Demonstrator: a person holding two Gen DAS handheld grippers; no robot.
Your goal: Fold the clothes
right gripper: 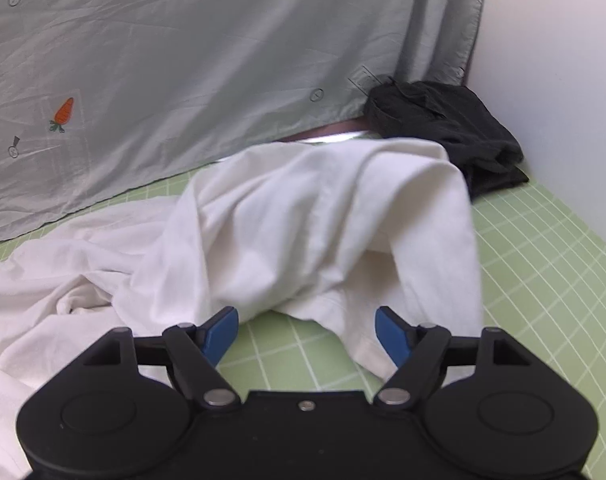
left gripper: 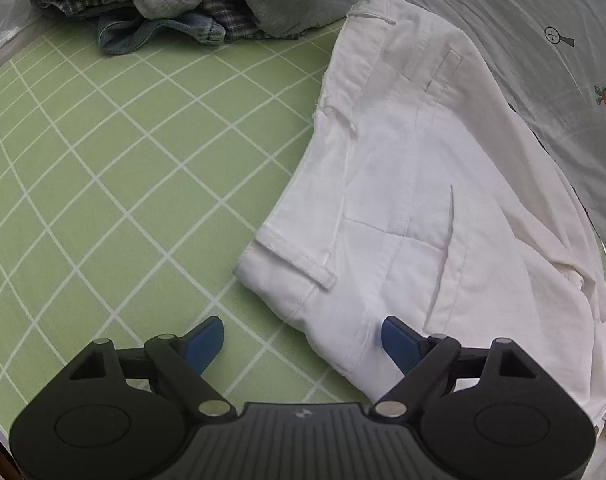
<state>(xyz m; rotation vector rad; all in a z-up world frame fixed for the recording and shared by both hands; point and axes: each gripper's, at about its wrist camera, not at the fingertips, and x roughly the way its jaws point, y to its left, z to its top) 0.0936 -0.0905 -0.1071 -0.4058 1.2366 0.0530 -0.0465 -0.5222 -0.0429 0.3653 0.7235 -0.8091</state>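
Both grippers — left gripper (left gripper: 303, 340), right gripper (right gripper: 307, 330) — gape over white trousers (left gripper: 415, 184).

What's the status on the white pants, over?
Left gripper open, right gripper open, nothing held. White pants on the green mat, legs bunched, not yet folded. Clothes pile and black garment lie clear.
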